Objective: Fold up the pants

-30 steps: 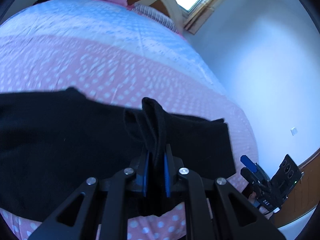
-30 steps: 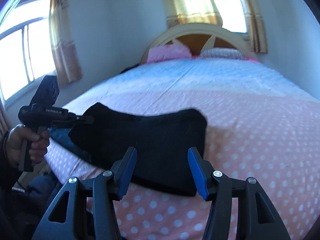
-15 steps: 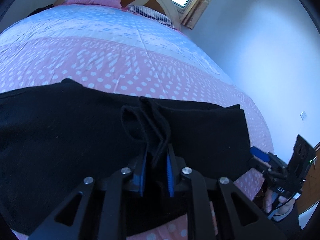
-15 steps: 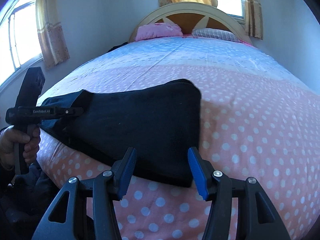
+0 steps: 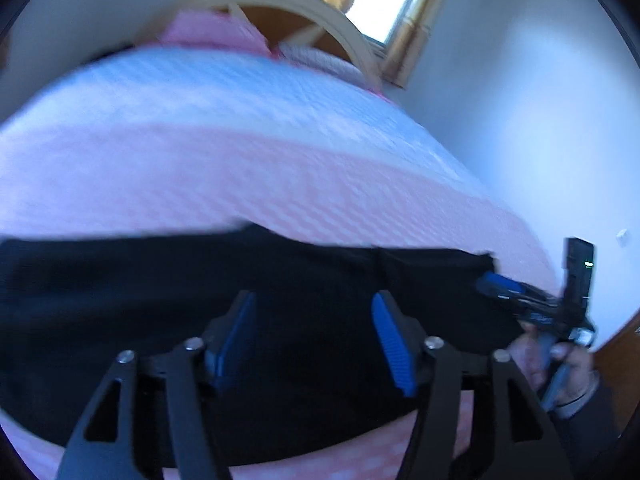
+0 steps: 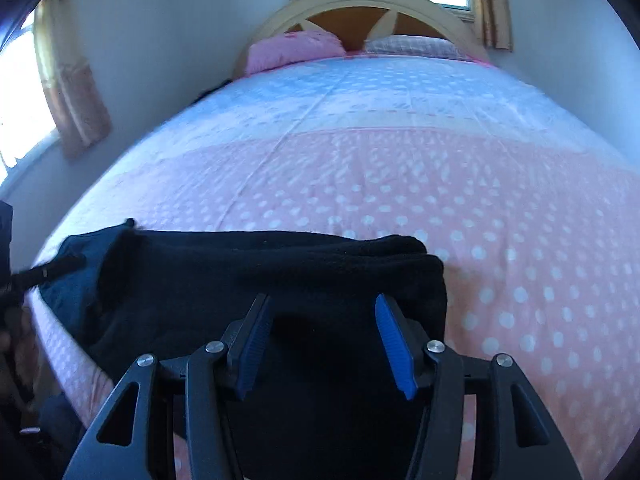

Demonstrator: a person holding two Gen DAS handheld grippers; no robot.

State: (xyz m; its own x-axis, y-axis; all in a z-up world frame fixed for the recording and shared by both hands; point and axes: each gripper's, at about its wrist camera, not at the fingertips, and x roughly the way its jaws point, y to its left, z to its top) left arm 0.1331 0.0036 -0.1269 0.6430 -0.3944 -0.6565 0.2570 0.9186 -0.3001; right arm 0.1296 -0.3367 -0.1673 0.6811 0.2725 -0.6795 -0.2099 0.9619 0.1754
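My left claw [image 5: 314, 336] stood with its blue pads [image 5: 390, 344] spread apart and nothing between them, positioned over the black pants [image 5: 120, 320]. My right claw [image 6: 320, 340] was likewise apart and empty, also poised above the pants [image 6: 248, 280]. The pants lay flat across the near edge of the bed [image 6: 400, 168], on the pink dotted part of the bedspread, with the folded edge toward the right in the right wrist view. In that view a bluish inner layer of the pants showed at the left end, near the dark tip of my left claw. In the left wrist view my right claw [image 5: 494, 283] sat at the right end of the pants, held in my hand [image 5: 560, 364]; that view was blurred, so contact with the cloth could not be determined. Two pillows [image 6: 294, 48] rested against the curved headboard [image 6: 360, 4] at the far end of the bed, below a curtained window [image 5: 384, 4].
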